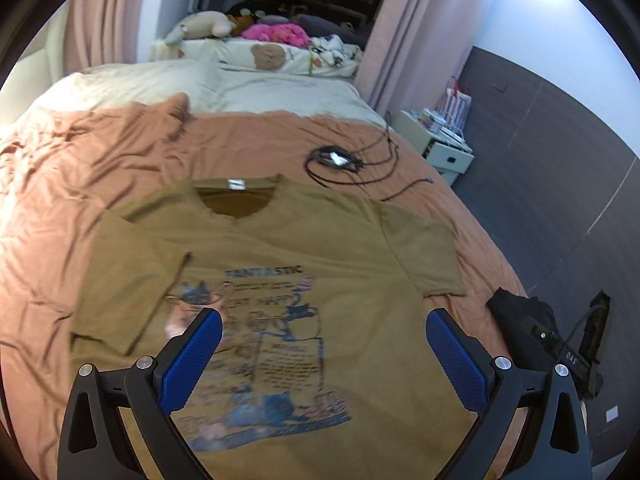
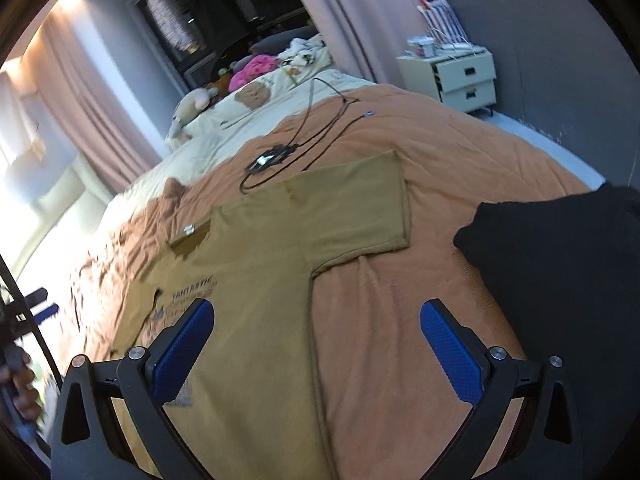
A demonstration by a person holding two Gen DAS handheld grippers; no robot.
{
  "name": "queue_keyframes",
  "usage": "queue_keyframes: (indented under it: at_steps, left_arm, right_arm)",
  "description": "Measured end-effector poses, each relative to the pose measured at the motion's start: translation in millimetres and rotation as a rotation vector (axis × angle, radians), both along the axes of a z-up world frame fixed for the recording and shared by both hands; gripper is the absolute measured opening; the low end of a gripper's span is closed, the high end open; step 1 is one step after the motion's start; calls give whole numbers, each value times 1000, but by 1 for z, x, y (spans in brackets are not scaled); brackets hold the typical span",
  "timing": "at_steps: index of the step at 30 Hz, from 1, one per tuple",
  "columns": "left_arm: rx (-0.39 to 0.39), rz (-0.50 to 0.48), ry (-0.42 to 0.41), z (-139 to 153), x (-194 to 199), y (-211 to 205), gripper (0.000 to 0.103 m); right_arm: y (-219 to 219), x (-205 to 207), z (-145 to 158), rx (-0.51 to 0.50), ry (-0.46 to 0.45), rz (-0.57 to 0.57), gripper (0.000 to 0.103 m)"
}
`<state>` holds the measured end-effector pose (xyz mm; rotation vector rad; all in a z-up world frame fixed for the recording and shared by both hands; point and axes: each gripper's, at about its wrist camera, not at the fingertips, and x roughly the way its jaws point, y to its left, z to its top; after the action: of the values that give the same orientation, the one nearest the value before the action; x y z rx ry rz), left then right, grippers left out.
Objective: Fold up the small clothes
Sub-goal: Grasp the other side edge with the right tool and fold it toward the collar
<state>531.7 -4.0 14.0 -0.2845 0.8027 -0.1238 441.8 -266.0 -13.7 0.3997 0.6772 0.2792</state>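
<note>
Both grippers, left (image 1: 324, 330) and right (image 2: 316, 320), are spread wide and empty above the tee (image 1: 320, 248), which is laid face up on the near bed (image 1: 80, 152), left sleeve (image 1: 132, 280) already folded in. Right sleeve (image 2: 360, 208) should be pinched at its hem and carried inward, clear of the far cable (image 1: 340, 160)

One tan T-shirt (image 1: 320, 248), one black garment (image 2: 560, 256), one coiled cable (image 1: 336, 160), two grippers, one nightstand (image 2: 460, 72)

The T-shirt (image 1: 320, 240) is matt olive-brown cloth with a printed front, lying on the bed's wrinkled, soft orange cover (image 1: 80, 168). Above the shirt, the gripper pads (image 1: 192, 360) look like blue, finely textured rubber on matt black plastic arms with shiny metal pins.
</note>
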Motion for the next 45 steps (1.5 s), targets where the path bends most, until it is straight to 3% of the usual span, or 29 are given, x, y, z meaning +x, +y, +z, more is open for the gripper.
queue_keyframes:
  at_steps: [3, 7, 12, 17, 21, 26, 31, 35, 37, 45]
  left_arm:
    - [0, -25, 14, -11, 18, -13, 99]
    - [-5, -58, 50, -27, 43, -28, 87]
    - [-17, -83, 78, -44, 77, -43, 78]
    - [-25, -105, 105, -61, 106, -56, 60]
    - [-44, -141, 126, -79, 128, -68, 53]
    - [-43, -178, 175, -105, 152, -89, 33]
    - [-40, -207, 195, -120, 171, -111, 25]
    - [-91, -214, 235, -132, 184, -127, 13]
    - [-115, -222, 245, -135, 189, -135, 11]
    - [-237, -266, 361, -160, 191, -156, 2]
  right_arm:
    - [-6, 14, -11, 35, 27, -8, 97]
    - [-8, 39, -26, 112, 86, -13, 76]
    - [-17, 76, -40, 194, 147, -73, 67]
    - [-24, 110, -59, 277, 228, -99, 48]
    - [-26, 128, -68, 300, 263, -115, 45]
    - [-26, 142, -78, 341, 304, -120, 46]
    - [-28, 153, -79, 327, 276, -128, 45]
    - [-28, 158, -80, 319, 254, -112, 10]
    - [-28, 156, -74, 314, 213, -108, 5]
    - [-18, 138, -51, 272, 99, -44, 2]
